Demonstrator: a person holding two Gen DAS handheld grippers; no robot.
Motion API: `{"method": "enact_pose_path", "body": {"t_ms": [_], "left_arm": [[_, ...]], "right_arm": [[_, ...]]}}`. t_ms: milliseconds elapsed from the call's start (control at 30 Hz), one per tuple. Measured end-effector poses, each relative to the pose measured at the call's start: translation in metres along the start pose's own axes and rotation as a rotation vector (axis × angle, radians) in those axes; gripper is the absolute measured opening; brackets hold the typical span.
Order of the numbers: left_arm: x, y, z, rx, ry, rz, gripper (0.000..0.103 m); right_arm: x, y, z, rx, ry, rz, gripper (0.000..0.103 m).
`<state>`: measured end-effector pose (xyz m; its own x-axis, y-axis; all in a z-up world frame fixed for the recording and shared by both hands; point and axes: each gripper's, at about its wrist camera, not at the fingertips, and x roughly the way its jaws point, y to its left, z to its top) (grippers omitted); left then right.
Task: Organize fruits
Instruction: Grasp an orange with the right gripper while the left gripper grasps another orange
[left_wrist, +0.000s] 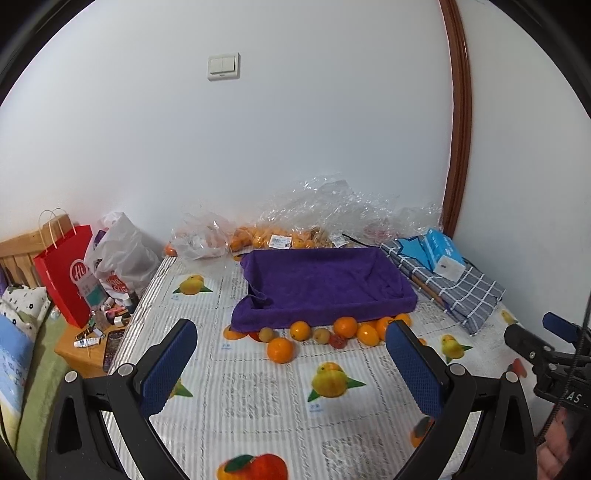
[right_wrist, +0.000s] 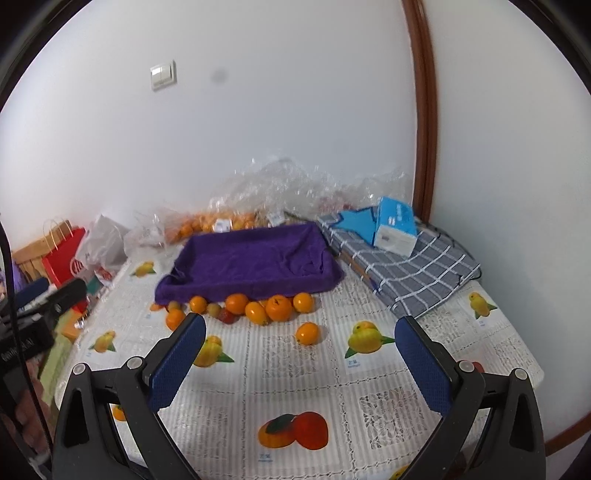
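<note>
Your table (right_wrist: 280, 373) carries a purple towel-lined tray (right_wrist: 255, 262) mid-back, loose oranges (right_wrist: 279, 308) along the tray's front edge, a checked cloth (right_wrist: 417, 273) at the back right corner, and plastic bags (left_wrist: 295, 221) along the back edge.

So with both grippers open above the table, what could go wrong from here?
The oranges sit packed against the purple tray; gripping one may nudge its neighbours rolling. The lone orange could roll across the tablecloth if clipped. The small red fruit looks soft and might bruise.
</note>
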<state>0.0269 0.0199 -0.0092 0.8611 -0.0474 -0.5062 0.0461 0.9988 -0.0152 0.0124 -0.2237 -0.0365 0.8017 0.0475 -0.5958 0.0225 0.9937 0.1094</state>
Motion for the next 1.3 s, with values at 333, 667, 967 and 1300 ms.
{"method": "enact_pose_path", "body": {"t_ms": [333, 667, 967, 1300], "left_arm": [[0.085, 0.039, -0.033, -0.044, 0.152, 0.023, 0.103], [0.161, 0.07, -0.088, -0.093, 0.34, -0.017, 0.084], [0.198, 0.053, -0.087, -0.087, 0.377, -0.092, 0.077], [0.224, 0.032, -0.073, -0.072, 0.338, -0.113, 0.064]], "right_arm": [[0.103, -0.005, -0.035, -0.022, 0.143, -0.006, 0.086], [0.191, -0.015, -0.06, 0.032, 0.271, 0.0, 0.07], [0.212, -0.014, -0.053, 0.015, 0.275, -0.026, 0.055], [0.213, -0.019, -0.052, 0.04, 0.262, -0.007, 0.036]]}}
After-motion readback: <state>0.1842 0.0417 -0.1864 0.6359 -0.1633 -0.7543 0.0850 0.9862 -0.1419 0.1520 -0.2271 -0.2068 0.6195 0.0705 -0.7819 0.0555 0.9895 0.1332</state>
